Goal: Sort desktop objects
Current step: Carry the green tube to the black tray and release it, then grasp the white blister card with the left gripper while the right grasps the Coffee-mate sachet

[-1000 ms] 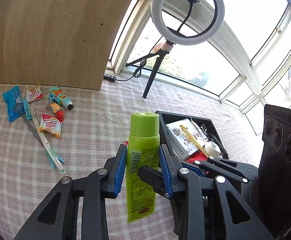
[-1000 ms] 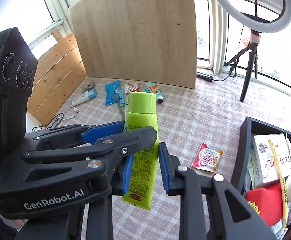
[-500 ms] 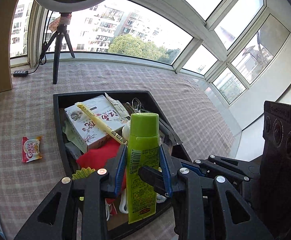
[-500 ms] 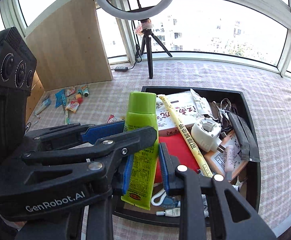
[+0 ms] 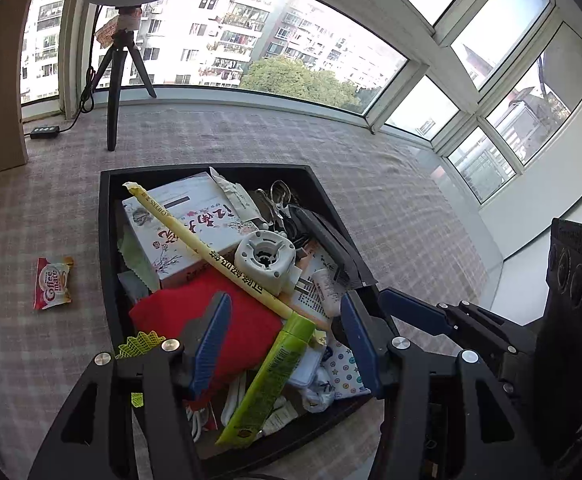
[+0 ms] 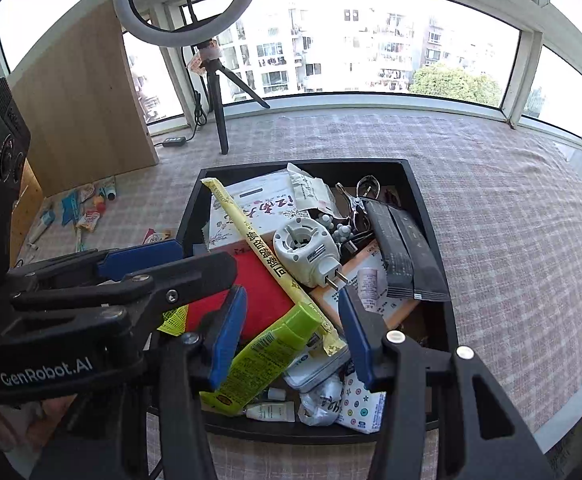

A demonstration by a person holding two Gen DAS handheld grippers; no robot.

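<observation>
Left wrist view, nearest first: the left gripper (image 5: 285, 340) has its blue-padded jaws apart and opening, and neither pad touches the lime-green plastic squeeze tube (image 5: 269, 380) that lies tilted below the gap. The tube rests inside the black rectangular tray (image 5: 105, 248), at its near end, with its cap leaning against the long pale-yellow paper-wrapped stick (image 5: 211, 252) and its crimped tail near the tray's near wall. In the right wrist view the right gripper (image 6: 289, 332) is likewise apart and opening, with the same tube (image 6: 267, 356) beneath it and free of both pads.

Judged from this, the step in hand is the release of the tube into the tray. To do it well, let both sets of jaws finish widening before any withdrawal, then lift each gripper straight back along its own line so that no pad drags the tube or the stick. Take care that the tail does not ride up over the near wall.

Beyond the tube lie a red cloth (image 5: 247, 320), a white round plug-in device (image 5: 265, 256) and a white printed carton (image 5: 183, 224); dark flat sachets (image 6: 407, 248) fill the far right of the tray. Outside it, on the checked tablecloth (image 5: 371, 200), a red-and-white creamer sachet (image 5: 53, 283) waits just beside the tray, and a cluster of small packets (image 6: 87, 208) lies well apart near the wooden board (image 6: 79, 92). These are probably the next items to collect.
</observation>
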